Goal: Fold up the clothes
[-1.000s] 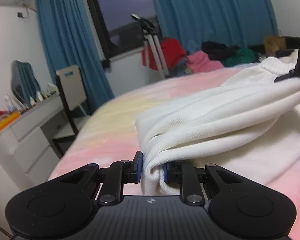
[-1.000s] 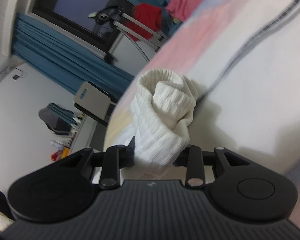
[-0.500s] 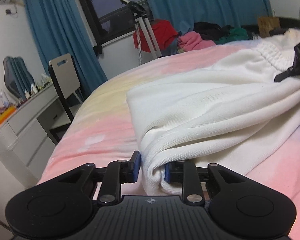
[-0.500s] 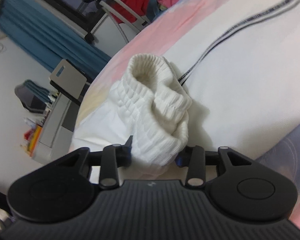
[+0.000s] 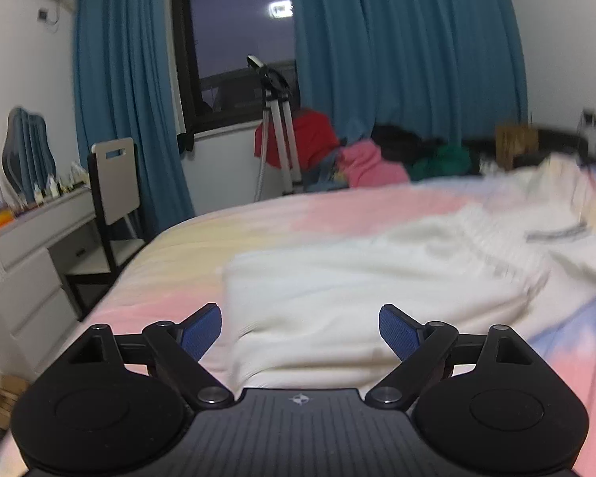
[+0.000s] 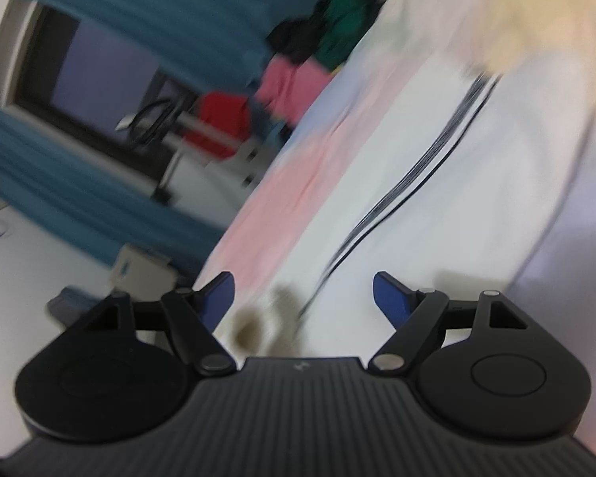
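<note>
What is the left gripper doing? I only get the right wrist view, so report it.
Observer: The left gripper is open. Its jaws have just been opening, and the white garment lies between them, not pinched.
Operator: Tell me how that garment lies.
Observer: It lies flat on the pink bedspread, with a folded edge nearest the left gripper.
Operator: Name what stands left of the bed.
Observer: A grey desk with drawers stands there, with small bottles on top.
</note>
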`<state>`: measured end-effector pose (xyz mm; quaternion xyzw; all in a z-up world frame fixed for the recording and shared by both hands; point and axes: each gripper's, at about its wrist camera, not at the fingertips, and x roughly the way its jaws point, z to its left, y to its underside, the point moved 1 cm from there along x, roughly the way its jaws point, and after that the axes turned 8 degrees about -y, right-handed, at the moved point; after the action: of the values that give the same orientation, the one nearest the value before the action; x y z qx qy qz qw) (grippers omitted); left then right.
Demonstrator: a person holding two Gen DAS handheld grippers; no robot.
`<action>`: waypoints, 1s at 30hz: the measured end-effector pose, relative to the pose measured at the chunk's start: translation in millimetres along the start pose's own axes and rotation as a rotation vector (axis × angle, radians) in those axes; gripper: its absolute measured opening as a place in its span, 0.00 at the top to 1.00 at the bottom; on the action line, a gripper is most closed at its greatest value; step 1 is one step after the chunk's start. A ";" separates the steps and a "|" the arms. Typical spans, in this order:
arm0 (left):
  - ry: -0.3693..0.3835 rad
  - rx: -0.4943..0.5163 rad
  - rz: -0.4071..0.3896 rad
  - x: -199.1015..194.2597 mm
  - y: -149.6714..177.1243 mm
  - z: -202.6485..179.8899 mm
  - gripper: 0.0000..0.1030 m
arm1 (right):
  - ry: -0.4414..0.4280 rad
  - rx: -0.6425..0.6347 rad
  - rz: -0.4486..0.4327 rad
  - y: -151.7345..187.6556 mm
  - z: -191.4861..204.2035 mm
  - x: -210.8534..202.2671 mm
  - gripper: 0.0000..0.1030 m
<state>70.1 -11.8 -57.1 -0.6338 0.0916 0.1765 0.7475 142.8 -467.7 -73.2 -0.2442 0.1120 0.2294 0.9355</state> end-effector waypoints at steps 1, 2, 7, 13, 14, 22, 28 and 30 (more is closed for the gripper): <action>-0.006 -0.018 0.006 4.7 0.0 -2.1 0.14 | 0.028 0.015 -0.030 -7.3 -10.2 -5.3 0.23; -0.016 -0.026 0.015 10.7 0.4 -4.8 0.14 | 0.054 0.033 -0.060 -13.4 -20.6 -10.5 0.23; -0.041 0.047 0.093 41.7 11.2 -21.7 0.15 | 0.151 0.129 -0.182 -30.7 -72.2 -31.8 0.23; -0.035 0.053 0.137 48.1 13.6 -27.7 0.16 | 0.174 0.245 -0.146 -25.6 -115.1 -15.1 0.23; -0.033 0.042 0.144 48.8 13.2 -27.1 0.15 | 0.176 0.242 -0.142 -24.8 -117.9 -9.5 0.23; -0.026 0.017 0.157 56.2 11.3 -20.0 0.15 | 0.026 0.179 -0.258 -48.5 -147.0 27.8 0.22; -0.035 0.013 0.159 58.1 10.8 -19.0 0.14 | -0.077 0.075 -0.290 -63.6 -143.6 39.8 0.23; -0.039 0.015 0.160 59.4 10.6 -19.7 0.14 | -0.040 0.048 -0.246 -62.3 -145.2 53.2 0.24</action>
<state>122.5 -20.9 -91.8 -0.6152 0.1289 0.2472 0.7375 205.0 -569.8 -189.3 -0.2291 0.0679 0.1150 0.9642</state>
